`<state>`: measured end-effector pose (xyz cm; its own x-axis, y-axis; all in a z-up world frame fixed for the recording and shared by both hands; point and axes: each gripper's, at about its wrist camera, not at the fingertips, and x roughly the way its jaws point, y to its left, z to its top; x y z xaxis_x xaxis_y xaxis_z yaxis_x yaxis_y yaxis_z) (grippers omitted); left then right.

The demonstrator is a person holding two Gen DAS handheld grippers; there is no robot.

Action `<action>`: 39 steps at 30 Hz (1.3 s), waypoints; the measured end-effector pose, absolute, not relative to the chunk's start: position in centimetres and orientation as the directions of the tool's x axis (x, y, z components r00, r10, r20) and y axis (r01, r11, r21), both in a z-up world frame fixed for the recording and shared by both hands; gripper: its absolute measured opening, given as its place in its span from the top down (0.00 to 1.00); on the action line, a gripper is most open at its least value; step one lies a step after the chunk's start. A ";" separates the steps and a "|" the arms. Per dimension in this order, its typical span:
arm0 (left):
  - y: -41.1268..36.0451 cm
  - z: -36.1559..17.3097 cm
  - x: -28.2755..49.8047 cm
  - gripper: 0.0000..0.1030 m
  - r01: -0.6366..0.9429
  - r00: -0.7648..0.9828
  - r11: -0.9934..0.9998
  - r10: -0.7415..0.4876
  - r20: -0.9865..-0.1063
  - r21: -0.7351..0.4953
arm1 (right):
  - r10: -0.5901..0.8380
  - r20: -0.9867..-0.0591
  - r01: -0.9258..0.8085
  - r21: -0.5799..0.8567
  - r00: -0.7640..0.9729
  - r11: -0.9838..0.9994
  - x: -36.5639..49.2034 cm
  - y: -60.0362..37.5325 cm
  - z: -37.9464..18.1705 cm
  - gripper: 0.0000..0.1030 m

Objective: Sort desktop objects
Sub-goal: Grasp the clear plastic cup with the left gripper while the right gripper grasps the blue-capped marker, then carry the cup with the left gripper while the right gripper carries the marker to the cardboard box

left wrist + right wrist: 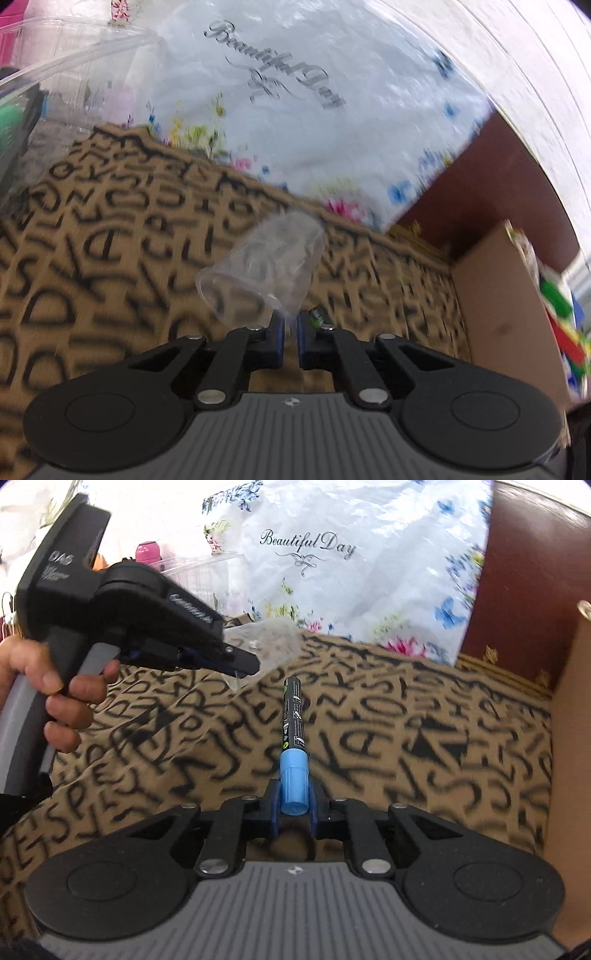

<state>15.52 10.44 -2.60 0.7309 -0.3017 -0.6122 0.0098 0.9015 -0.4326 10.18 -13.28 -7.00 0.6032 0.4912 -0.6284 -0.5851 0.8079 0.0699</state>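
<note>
Status: pick-up stage complete for two items; placement pending.

Left gripper (291, 323): jaws narrow, nearly together, pinching the thin wall of a clear cup (266, 264) near its rim. Cup held tilted, mouth toward lower left of the left wrist view, base toward upper right, clear of the cloth (110, 229). In the right wrist view, same cup (267, 642) seen at upper centre, projecting from the tip of the left gripper (240, 664), with a hand (55, 686) on its handle at the left edge.

Right gripper (294, 797): jaws narrow, clamped on the blue cap of a marker (293, 720). Black barrel pointing away up the frame centre, above the lettered cloth, not resting on it as far as can be judged. Tip of the marker (317, 315) also visible just right of the left jaws in the left wrist view.

Possible destinations: clear bin (74, 48) at upper left of the left wrist view, partly filled, contents blurred; cardboard box (502, 306) at right edge, holding colourful items. Which item belongs where: cannot tell.

Background: white floral bag (369, 572) across the top of both views.

Remaining, as judged: carry cup and marker to containers, release. No other loose items visible on the cloth; areas outside both frames unknown.
</note>
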 end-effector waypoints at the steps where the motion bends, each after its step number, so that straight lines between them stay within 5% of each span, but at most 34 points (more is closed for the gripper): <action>1: 10.2 -2.6 14.6 0.95 0.027 0.721 0.903 -0.315 -0.618 -0.429 | 0.489 -0.634 -0.582 0.074 0.600 0.810 9.4 -13.7 -6.9 0.86; 8: 9.1 -2.9 11.2 0.92 0.066 0.705 0.912 -0.329 -0.628 -0.404 | 0.462 -0.657 -0.559 0.074 0.596 0.826 5.8 -14.8 -6.9 0.83; 10: 9.1 -2.9 11.5 0.87 0.039 0.712 0.915 -0.307 -0.632 -0.401 | 0.450 -0.653 -0.562 0.046 0.609 0.826 6.1 -14.3 -6.9 0.82; 12: 9.3 -3.0 11.9 0.68 0.012 0.717 0.912 -0.293 -0.632 -0.410 | 0.439 -0.651 -0.558 0.028 0.619 0.829 6.5 -13.7 -6.7 0.78; 17: 9.5 -2.9 12.9 0.65 -0.033 0.734 0.904 -0.268 -0.625 -0.426 | 0.419 -0.646 -0.549 0.001 0.638 0.836 7.7 -12.7 -6.7 0.69; 23: 8.8 -2.8 14.4 0.69 -0.034 0.736 0.912 -0.255 -0.627 -0.410 | 0.400 -0.654 -0.528 0.001 0.642 0.849 8.0 -11.6 -7.2 0.71; 25: 8.4 -2.8 14.6 0.90 -0.012 0.725 0.920 -0.262 -0.637 -0.392 | 0.408 -0.653 -0.527 0.014 0.639 0.850 7.7 -11.8 -7.2 0.83; 26: 8.2 -2.7 14.6 0.92 -0.002 0.720 0.924 -0.264 -0.642 -0.383 | 0.412 -0.651 -0.527 0.021 0.637 0.850 7.5 -11.9 -7.2 0.85; 39: 4.4 2.7 10.7 0.93 0.150 0.765 0.932 -0.320 -0.558 -0.329 | 0.448 -0.542 -0.495 0.065 0.712 0.866 3.5 -15.0 -3.7 0.85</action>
